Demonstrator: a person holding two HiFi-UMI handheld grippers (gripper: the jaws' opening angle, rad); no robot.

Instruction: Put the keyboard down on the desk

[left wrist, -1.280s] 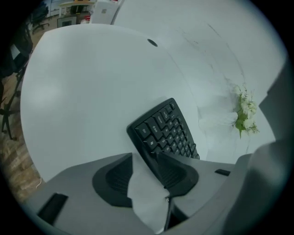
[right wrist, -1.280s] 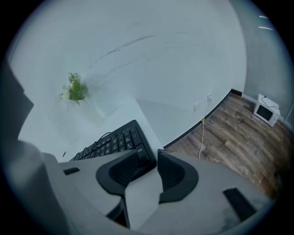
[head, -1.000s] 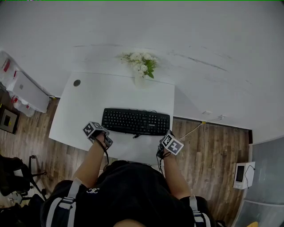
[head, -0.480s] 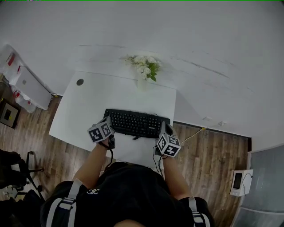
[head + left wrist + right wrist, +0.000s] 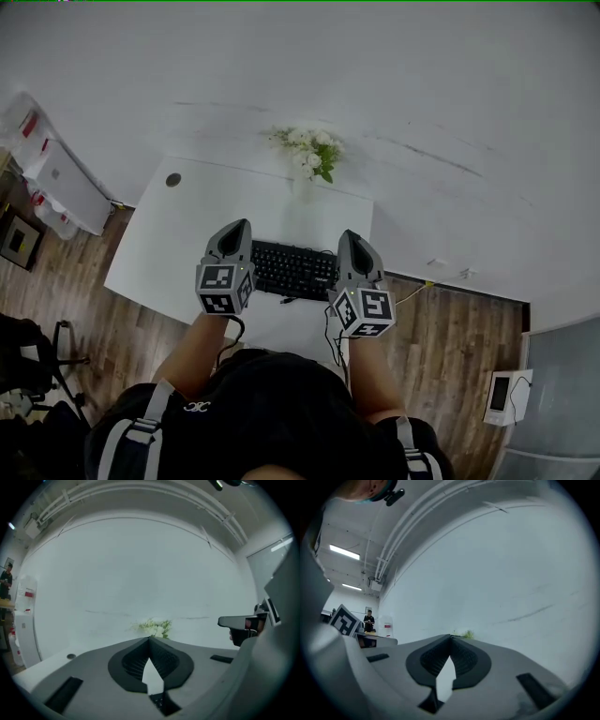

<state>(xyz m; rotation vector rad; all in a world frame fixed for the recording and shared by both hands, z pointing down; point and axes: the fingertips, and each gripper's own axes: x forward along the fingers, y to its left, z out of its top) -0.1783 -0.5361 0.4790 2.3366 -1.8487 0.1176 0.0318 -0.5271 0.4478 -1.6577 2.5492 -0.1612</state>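
The black keyboard point(image 5: 295, 270) lies flat on the white desk point(image 5: 187, 234), near its front edge. My left gripper point(image 5: 239, 226) is raised in front of the keyboard's left end, my right gripper point(image 5: 348, 234) in front of its right end. Both hide those ends. Each points level toward the wall. In the left gripper view the jaws point(image 5: 150, 639) meet at the tips with nothing between them. The right gripper view shows its jaws point(image 5: 451, 638) closed the same way and empty. Neither gripper touches the keyboard.
A vase of white flowers point(image 5: 309, 150) stands at the desk's back edge by the wall. A cable hole point(image 5: 173, 179) sits at the back left. A white cabinet point(image 5: 61, 183) stands left of the desk, and a cable point(image 5: 412, 277) and a small white device point(image 5: 497, 398) are on the wooden floor at right.
Both grippers have lifted from low at the desk's front edge and swung forward. They now sit higher and cover the keyboard's two ends. The keyboard has stayed on the desk.
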